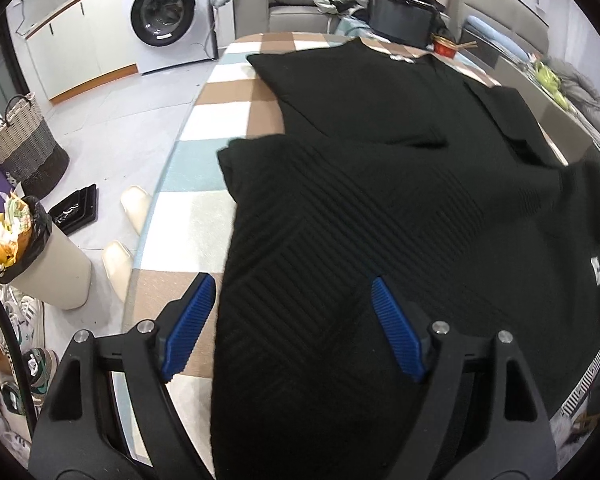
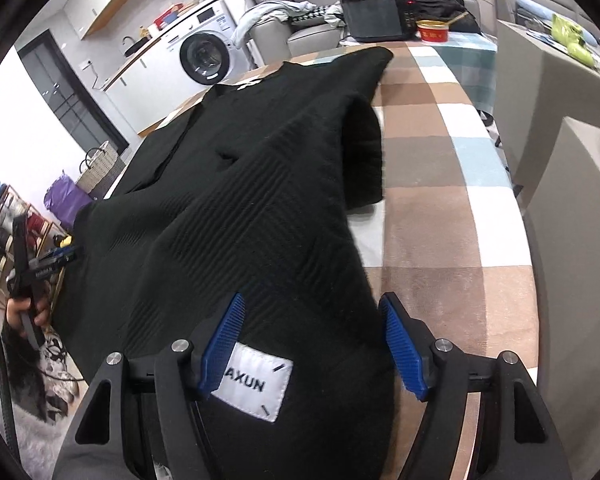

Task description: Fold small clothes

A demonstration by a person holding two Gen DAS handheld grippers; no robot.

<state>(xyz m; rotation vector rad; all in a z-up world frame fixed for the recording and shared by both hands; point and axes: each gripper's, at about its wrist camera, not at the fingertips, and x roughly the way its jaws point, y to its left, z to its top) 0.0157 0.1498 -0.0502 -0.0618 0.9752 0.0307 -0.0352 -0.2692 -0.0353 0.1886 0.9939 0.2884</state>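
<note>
One black sweater (image 1: 380,208) is spread over the checkered tablecloth (image 1: 220,92), mid-frame in both views. Two grippers: left gripper (image 1: 292,328) and right gripper (image 2: 312,350) both stand wide apart, straddling fabric, pads not pinching it. One white label (image 2: 256,388) sits bottom center.

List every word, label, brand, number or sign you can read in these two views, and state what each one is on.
"AXUN": on the white sewn label at the hem of the black sweater; its start is hidden behind a blue finger.
White neck label on the sweater: too small to read.
Red tin: markings blurred.
Washing machine panel and stickers: unreadable.
</note>
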